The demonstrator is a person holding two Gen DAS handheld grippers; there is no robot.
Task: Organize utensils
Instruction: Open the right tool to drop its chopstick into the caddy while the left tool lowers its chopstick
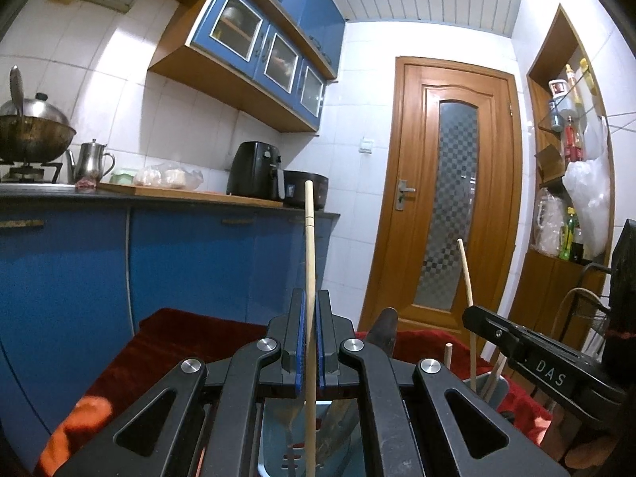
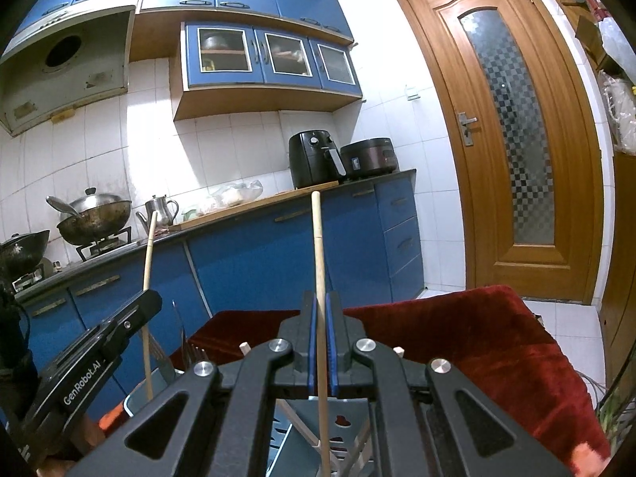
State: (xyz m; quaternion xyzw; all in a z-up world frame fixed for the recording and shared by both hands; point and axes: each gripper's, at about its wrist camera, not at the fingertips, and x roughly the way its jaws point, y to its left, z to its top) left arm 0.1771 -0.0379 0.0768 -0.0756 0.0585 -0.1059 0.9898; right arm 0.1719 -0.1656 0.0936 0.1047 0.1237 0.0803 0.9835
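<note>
Over the red cloth [image 2: 497, 342], both tongs are clamped on a chopstick each: the left tongs [image 1: 311, 342] grip one chopstick [image 1: 309, 246] upright between their blue pads, its lower end reaching down into a pale blue utensil holder [image 1: 274, 437], and the right tongs [image 2: 321, 346] pinch a second chopstick [image 2: 318, 246] the same way, its lower end also down among the holder's [image 2: 137, 401] slots. I would judge the sorting to be well under way but unfinished: a fork [image 1: 292, 413], what looks like a dark wooden tool and a few more sticks already stand in the holder, while these two chopsticks are not yet let go. What else waits on the cloth I cannot tell, since the tongs hide most of it; an orange thing [image 1: 85, 417] lies at its near left. Across the room runs a dark surface [image 1: 167, 195] over blue cupboards, carrying a wok on a burner [image 1: 31, 135], a steel kettle [image 1: 90, 161], a cutting board, a black air fryer [image 1: 256, 171] and a cooker. Blue wall cabinets [image 1: 254, 47] hang above on white tile, and a wooden door [image 1: 449, 198] with patterned glass stands far right beside cluttered shelves.
</note>
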